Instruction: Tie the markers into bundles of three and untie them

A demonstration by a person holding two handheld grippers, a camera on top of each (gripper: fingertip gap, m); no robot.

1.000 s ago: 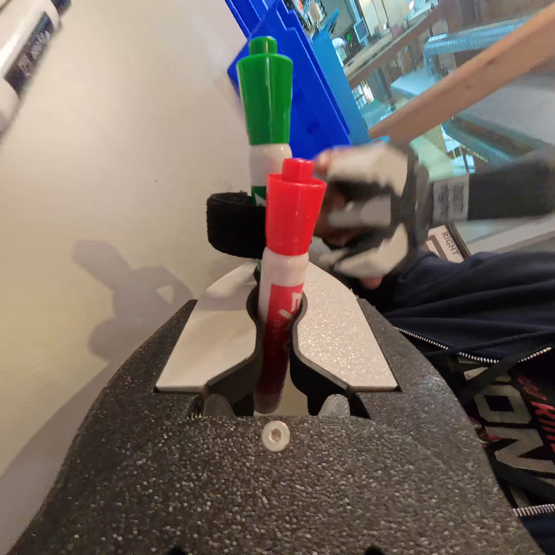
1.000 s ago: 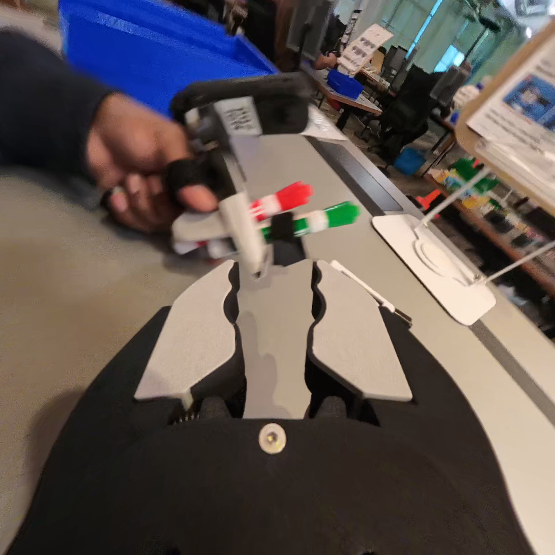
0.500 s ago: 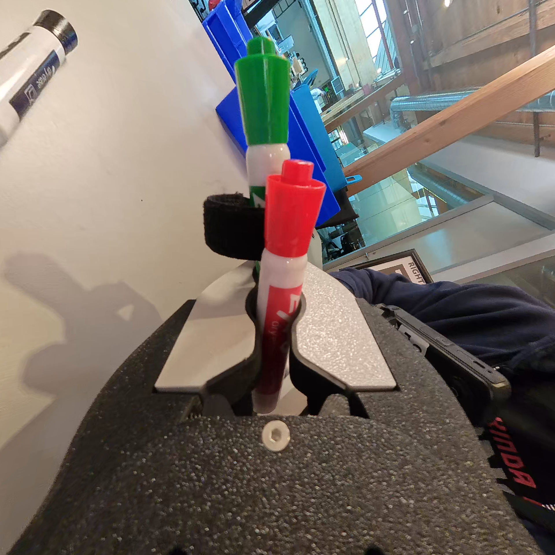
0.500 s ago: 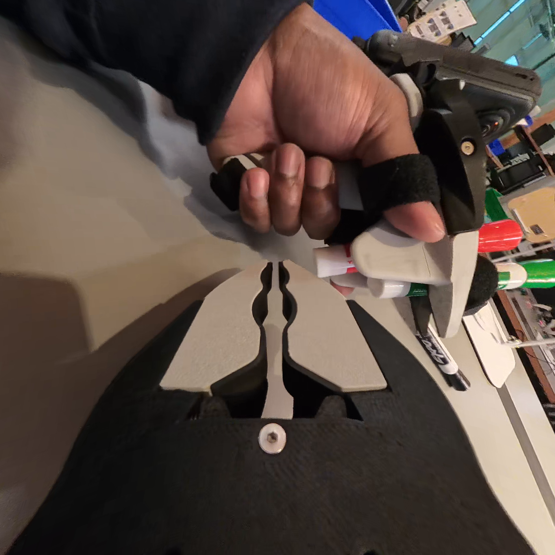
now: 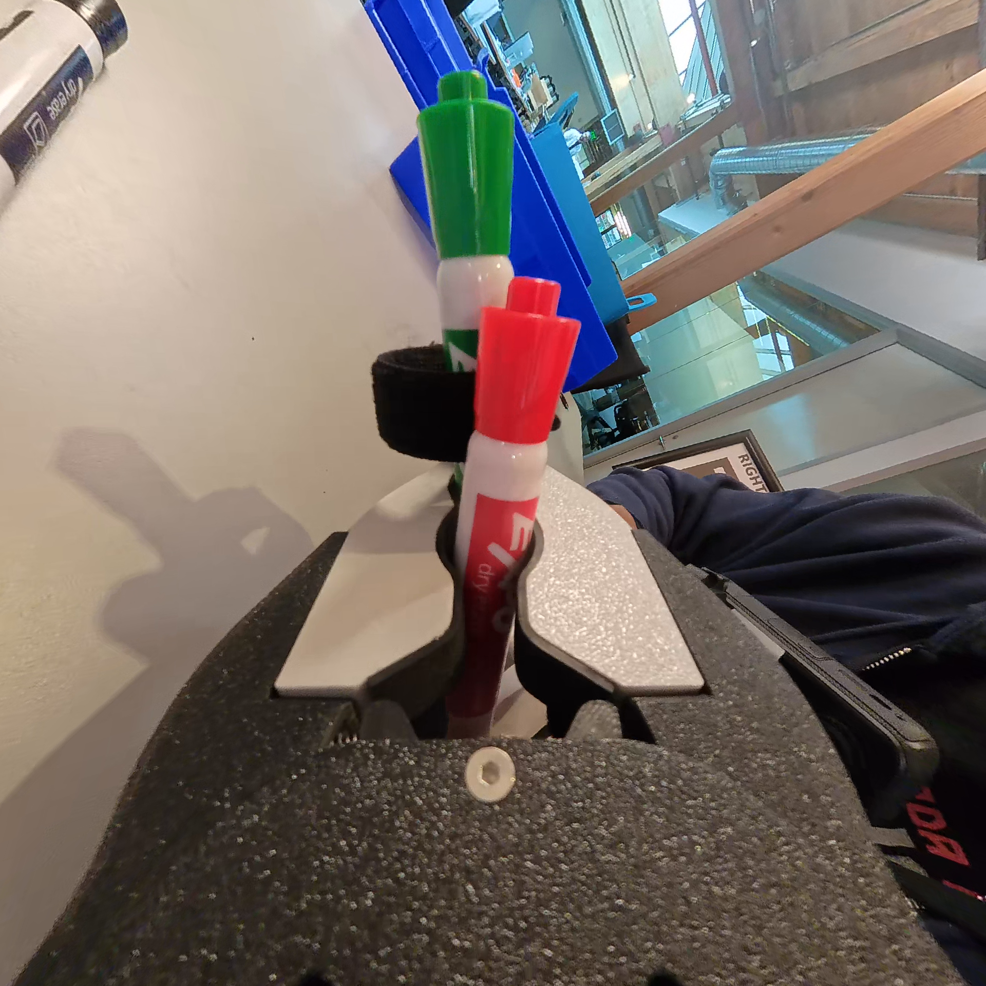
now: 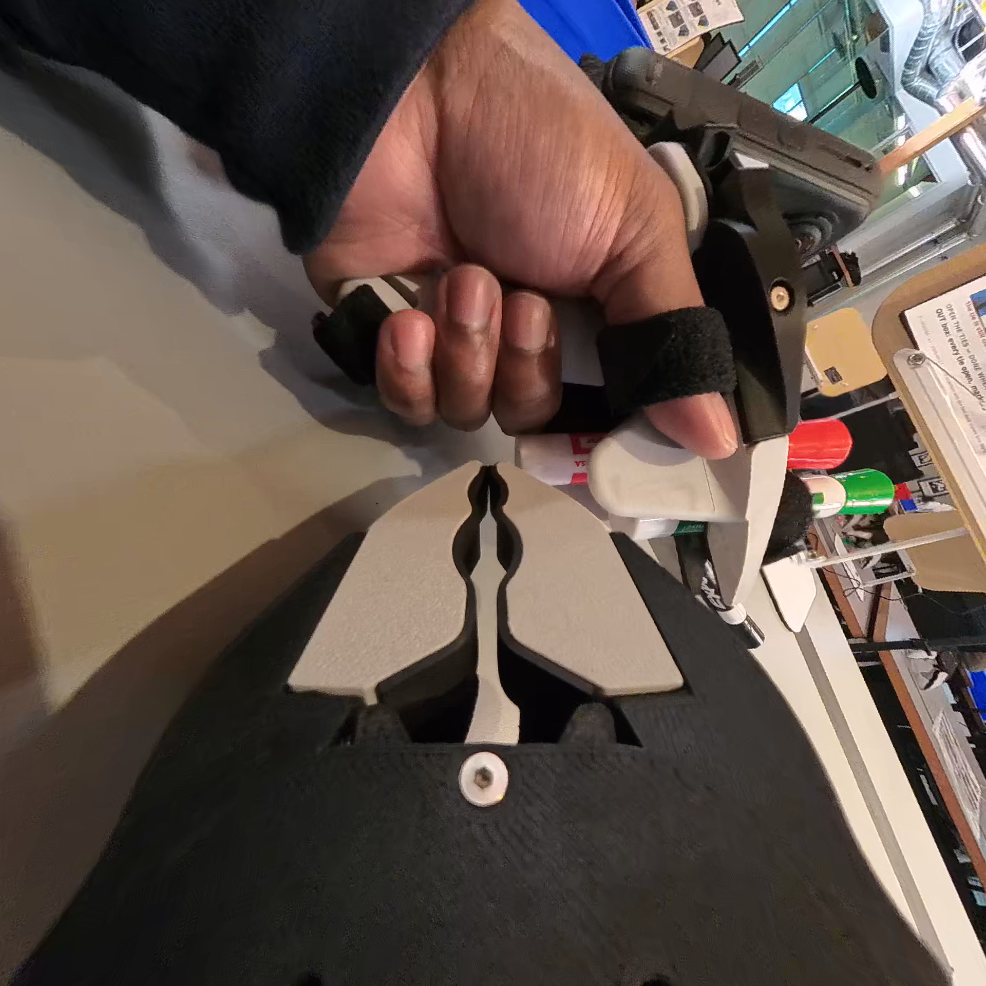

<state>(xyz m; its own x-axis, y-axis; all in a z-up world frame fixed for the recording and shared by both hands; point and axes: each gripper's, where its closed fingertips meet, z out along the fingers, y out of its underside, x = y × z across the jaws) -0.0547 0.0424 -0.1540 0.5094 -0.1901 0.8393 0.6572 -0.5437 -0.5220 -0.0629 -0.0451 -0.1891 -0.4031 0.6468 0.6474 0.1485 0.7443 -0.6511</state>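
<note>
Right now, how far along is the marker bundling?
Done: the black strap loops the green marker and seemingly the red marker.
In hand: the left claw is shut on the red marker; the right claw is shut and empty.
Left: the black marker lies loose on the table, so no bundle of three shows.

Two markers (image 5: 501, 533) between left gripper (image 5: 493, 512) fingers, one behind the other; strap (image 5: 421, 405) around the rear one. Loose marker (image 5: 48, 90) on table (image 5: 213, 267), far left. Bin (image 5: 555, 240) behind.
</note>
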